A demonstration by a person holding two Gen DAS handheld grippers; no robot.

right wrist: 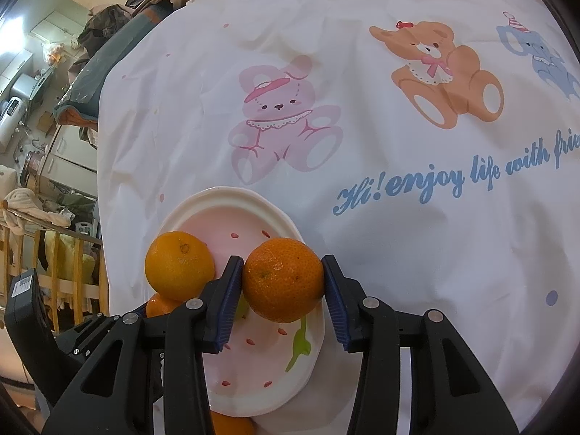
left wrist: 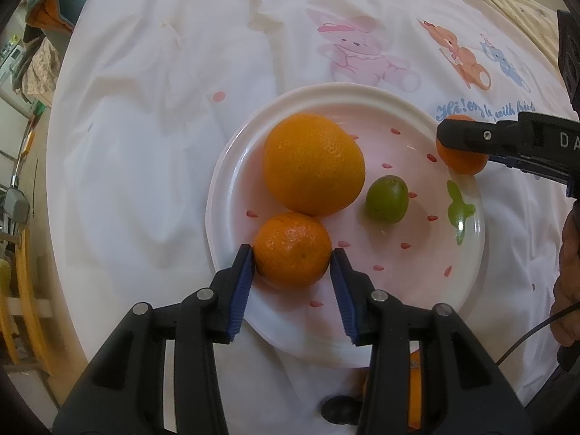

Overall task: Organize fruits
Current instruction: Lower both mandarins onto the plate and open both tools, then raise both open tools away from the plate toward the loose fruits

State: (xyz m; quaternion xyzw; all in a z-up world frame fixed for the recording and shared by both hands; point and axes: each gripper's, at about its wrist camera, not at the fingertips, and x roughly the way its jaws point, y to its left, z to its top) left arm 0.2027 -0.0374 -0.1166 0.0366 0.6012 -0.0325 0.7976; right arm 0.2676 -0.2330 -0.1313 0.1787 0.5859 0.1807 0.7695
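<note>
A white and pink plate (left wrist: 217, 199) (right wrist: 188, 210) lies on a printed cloth. On it rest a large orange (left wrist: 313, 165) (right wrist: 179, 266), a small green fruit (left wrist: 386, 199) and a mandarin (left wrist: 293, 272). My left gripper (left wrist: 291, 250) points steeply down at that mandarin, and both blue pads touch its sides. My right gripper (right wrist: 282, 259) is shut on a second mandarin (right wrist: 282, 290) (left wrist: 462, 161), which hangs just over the plate's right rim. In the left wrist view one black finger of the right gripper (left wrist: 471, 137) crosses that mandarin.
Another orange fruit (left wrist: 415, 388) (right wrist: 232, 424) lies on the cloth by the plate's near edge, partly hidden under the grippers. The white cloth (right wrist: 398, 253) with cartoon bears spreads far and right. A hand (left wrist: 567, 253) holds the right gripper. Wooden rails (left wrist: 21, 290) stand at the left.
</note>
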